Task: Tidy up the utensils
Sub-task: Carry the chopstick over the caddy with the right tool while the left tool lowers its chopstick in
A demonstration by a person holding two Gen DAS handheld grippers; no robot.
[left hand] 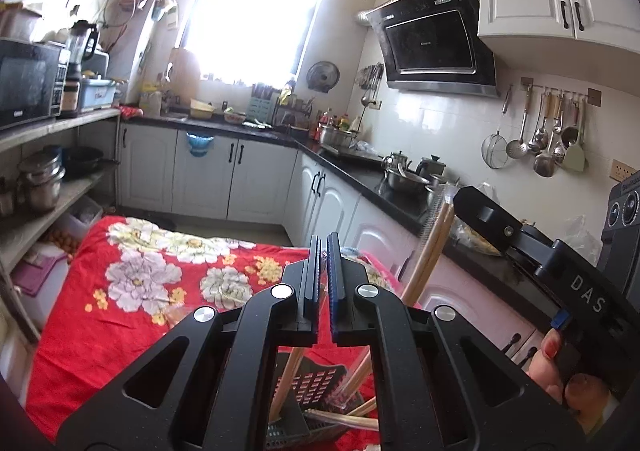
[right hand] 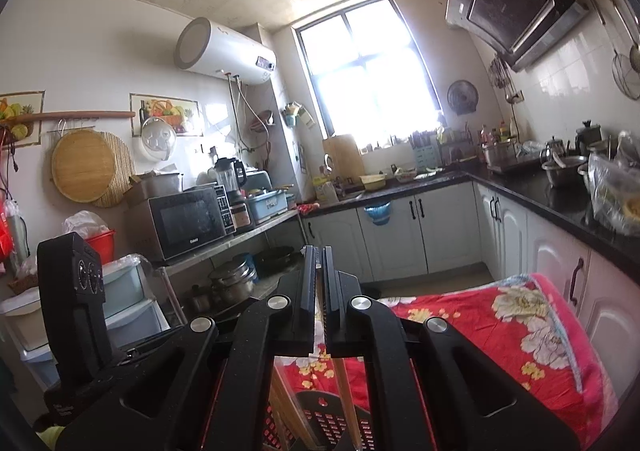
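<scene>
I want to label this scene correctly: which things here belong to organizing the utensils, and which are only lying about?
Job: chopsticks, black perforated holder, right tool, left tool.
Lying about: microwave, hanging ladles, steel pots, water heater, floral cloth.

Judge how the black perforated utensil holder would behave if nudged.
The utensil holder looks like thin, perforated plastic, so probably light. Long chopsticks lean out of it, likely making it top-heavy. The soft floral cloth beneath may let it tip.
</scene>
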